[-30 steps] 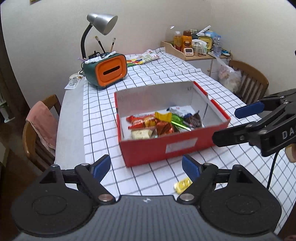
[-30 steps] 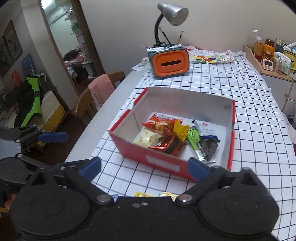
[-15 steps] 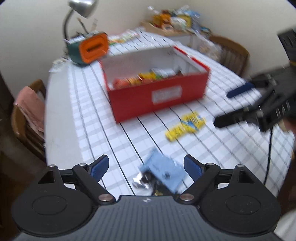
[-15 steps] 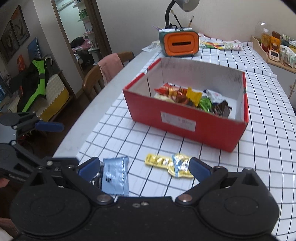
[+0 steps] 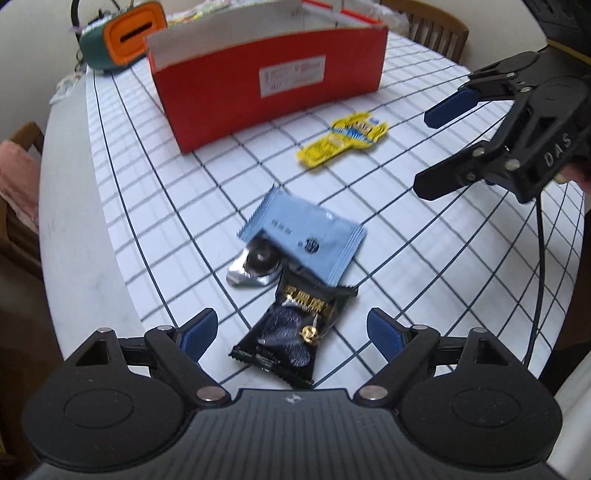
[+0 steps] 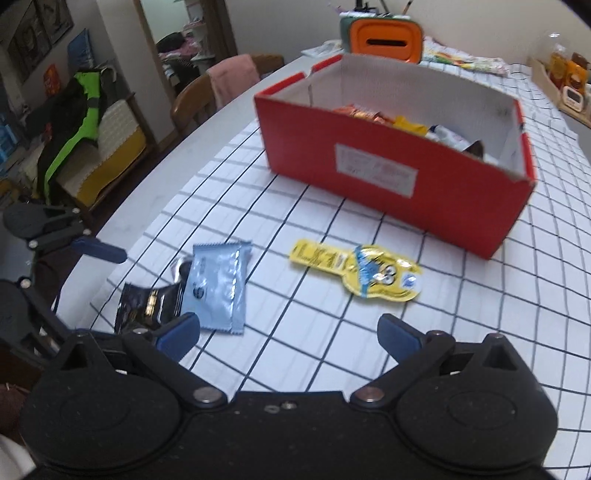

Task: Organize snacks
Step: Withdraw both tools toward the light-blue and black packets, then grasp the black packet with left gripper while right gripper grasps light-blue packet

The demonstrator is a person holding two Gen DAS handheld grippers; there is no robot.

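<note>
Under blue packet [image 5: 310,236], silver wrapper [image 5: 255,267] half-hidden

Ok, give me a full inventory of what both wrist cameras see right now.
red box: one, red outside, white inside, on the checked cloth, holds assorted snacks
yellow packet: one, on the cloth in front of the box
blue packet: one, light blue, overlapping two other packets
black packet: one, black with gold print, nearest the left gripper
silver packet: one, partly under the blue one
orange holder: one, orange and green, behind the box
wooden chairs: at least two, one with a pink cloth
left gripper: fingers open
right gripper: fingers open
</note>
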